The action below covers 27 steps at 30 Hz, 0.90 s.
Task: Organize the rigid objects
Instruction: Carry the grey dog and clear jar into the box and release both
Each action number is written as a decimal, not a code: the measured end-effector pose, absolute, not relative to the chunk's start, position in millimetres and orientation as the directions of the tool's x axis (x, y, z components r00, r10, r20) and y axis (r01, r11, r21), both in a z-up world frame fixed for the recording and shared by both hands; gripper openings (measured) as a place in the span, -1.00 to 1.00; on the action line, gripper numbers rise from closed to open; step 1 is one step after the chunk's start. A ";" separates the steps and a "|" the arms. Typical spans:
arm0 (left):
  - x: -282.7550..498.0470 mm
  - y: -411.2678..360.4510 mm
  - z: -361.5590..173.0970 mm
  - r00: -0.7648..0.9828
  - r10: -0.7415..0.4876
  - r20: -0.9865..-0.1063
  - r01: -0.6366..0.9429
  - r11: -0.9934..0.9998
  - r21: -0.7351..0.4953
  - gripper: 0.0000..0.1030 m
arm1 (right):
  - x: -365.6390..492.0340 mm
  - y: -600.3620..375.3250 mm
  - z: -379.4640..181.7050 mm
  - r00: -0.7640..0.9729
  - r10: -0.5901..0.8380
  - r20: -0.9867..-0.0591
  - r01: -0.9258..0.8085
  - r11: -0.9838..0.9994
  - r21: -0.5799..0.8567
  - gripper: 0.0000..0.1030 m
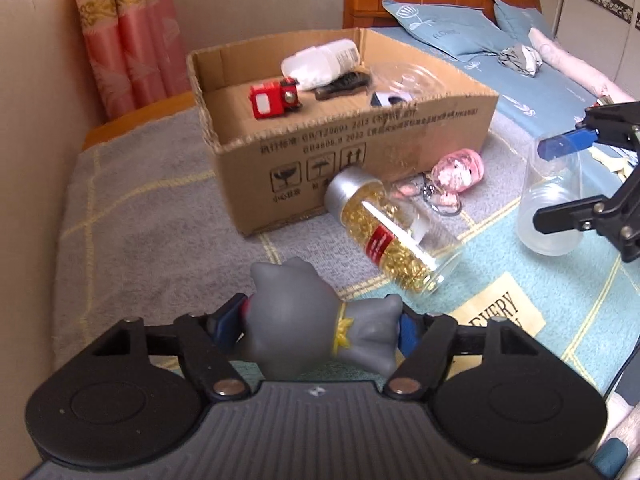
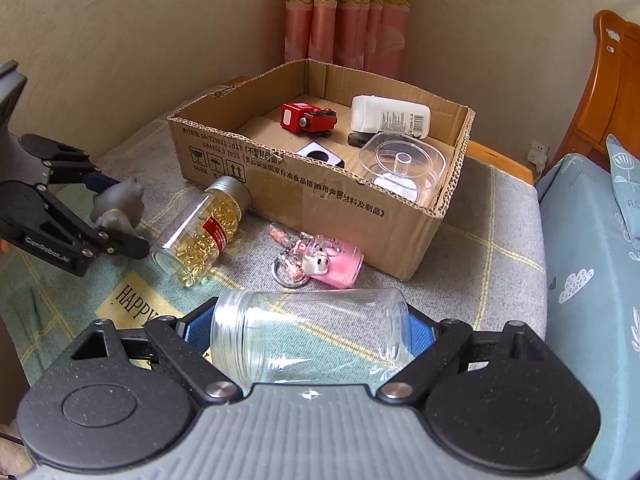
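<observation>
Left gripper [image 1: 320, 326] clamps the grey figurine [image 1: 316, 316]; right gripper [image 2: 310, 330] spans the clear jar [image 2: 312, 334]. Ahead lies the cardboard box [image 1: 360, 152]. Risk: the smooth jar slips sideways.

The right gripper [image 2: 310, 334] clamps a clear jar [image 2: 312, 336] lying sideways; beyond it, the cardboard box [image 2: 320, 196] sits toward the bed's [image 2: 500, 216] far corner, 1 pink keychain [image 2: 320, 262] beside it.
</observation>
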<state>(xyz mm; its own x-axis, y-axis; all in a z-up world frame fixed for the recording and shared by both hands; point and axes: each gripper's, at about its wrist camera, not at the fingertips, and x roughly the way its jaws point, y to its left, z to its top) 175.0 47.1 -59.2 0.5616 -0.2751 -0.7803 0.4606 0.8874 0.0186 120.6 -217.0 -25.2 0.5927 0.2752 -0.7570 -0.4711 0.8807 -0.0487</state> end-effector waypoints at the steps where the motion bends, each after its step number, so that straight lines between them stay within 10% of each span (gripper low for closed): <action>1: 173.3 46.6 -53.3 0.569 -0.267 -0.777 0.454 0.890 0.027 0.41 | 120.7 -217.0 -23.8 0.594 0.279 -0.755 -0.476 0.878 -0.051 0.81; 19: 255.5 -19.1 24.6 0.685 -0.321 -0.654 0.481 0.874 0.075 0.42 | 146.7 -223.4 42.9 0.692 0.308 -0.653 -0.503 0.855 -0.130 0.80; 27: 266.2 -4.0 6.3 0.744 -0.293 -0.601 0.345 0.938 -0.030 0.84 | 166.2 -226.0 49.4 0.697 0.298 -0.652 -0.494 0.859 -0.137 0.80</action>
